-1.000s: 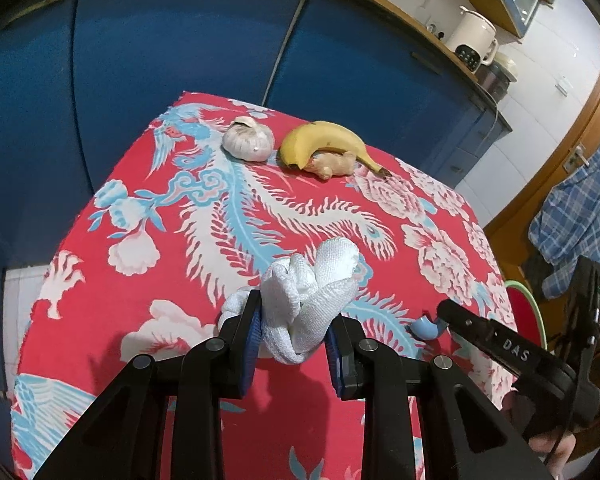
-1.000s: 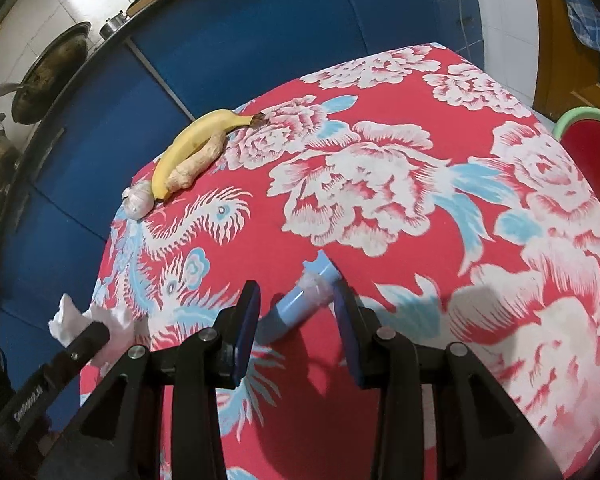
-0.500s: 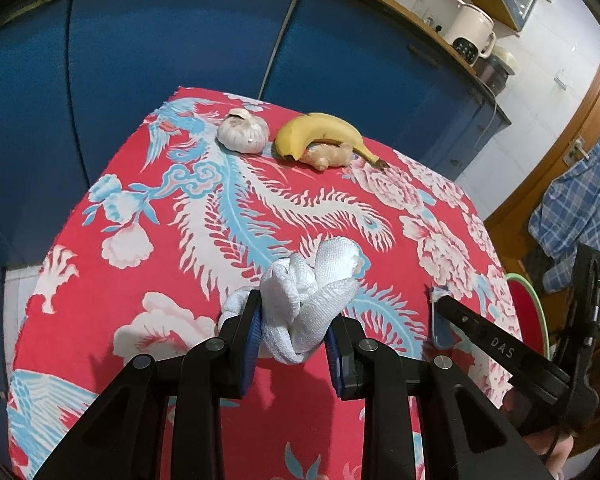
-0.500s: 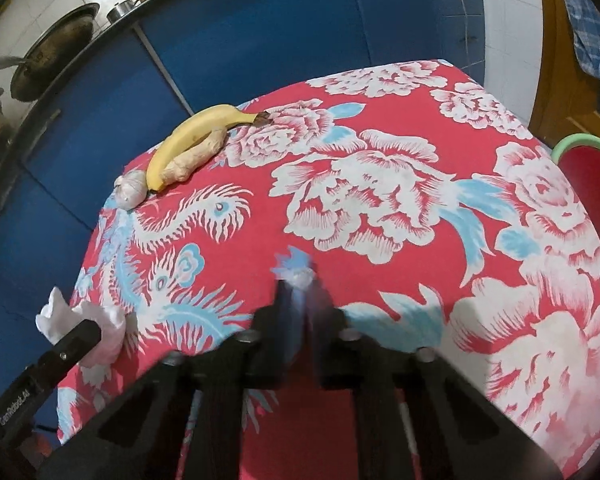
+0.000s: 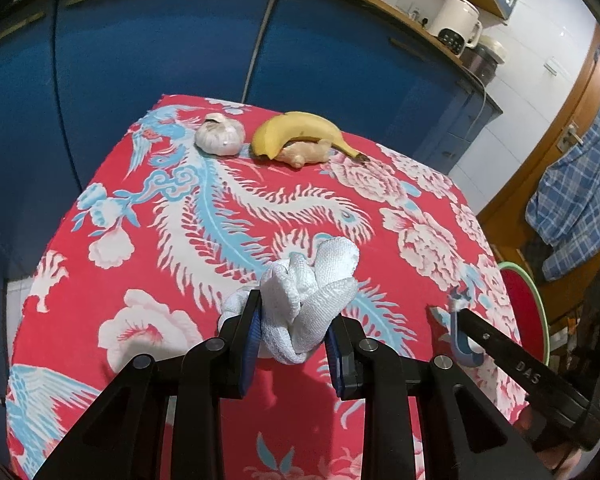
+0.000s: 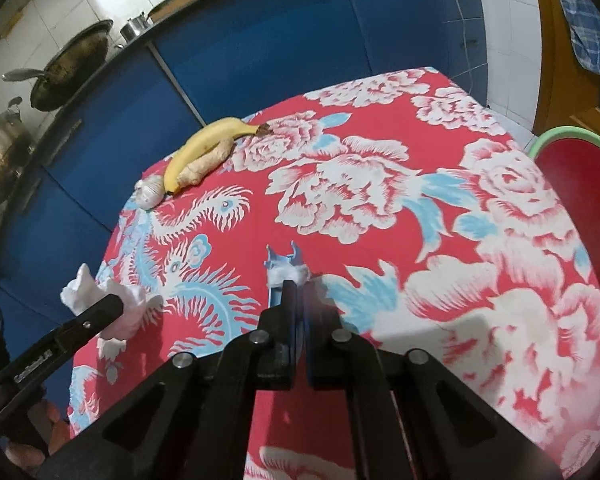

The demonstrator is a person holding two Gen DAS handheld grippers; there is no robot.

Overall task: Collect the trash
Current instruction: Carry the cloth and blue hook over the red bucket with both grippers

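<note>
My left gripper [image 5: 294, 344] is shut on a crumpled white tissue wad [image 5: 310, 292] and holds it just above the red flowered tablecloth [image 5: 140, 240]. It also shows in the right wrist view [image 6: 100, 300]. My right gripper [image 6: 298, 312] is shut on a small flattened blue wrapper [image 6: 282, 268] with white fluff at its end, raised off the cloth. The wrapper also shows in the left wrist view [image 5: 458, 332] at the tip of the right gripper.
A banana [image 5: 300, 132], a ginger root [image 5: 304, 154] and a garlic bulb [image 5: 220, 136] lie at the table's far edge. A red bin with a green rim [image 6: 580, 200] stands beside the table on the right. Blue cabinets [image 5: 160, 60] stand behind.
My right gripper has shut on the blue wrapper and lifted it off the cloth. Both grippers have risen and pulled back a little. The left grip is unchanged.
</note>
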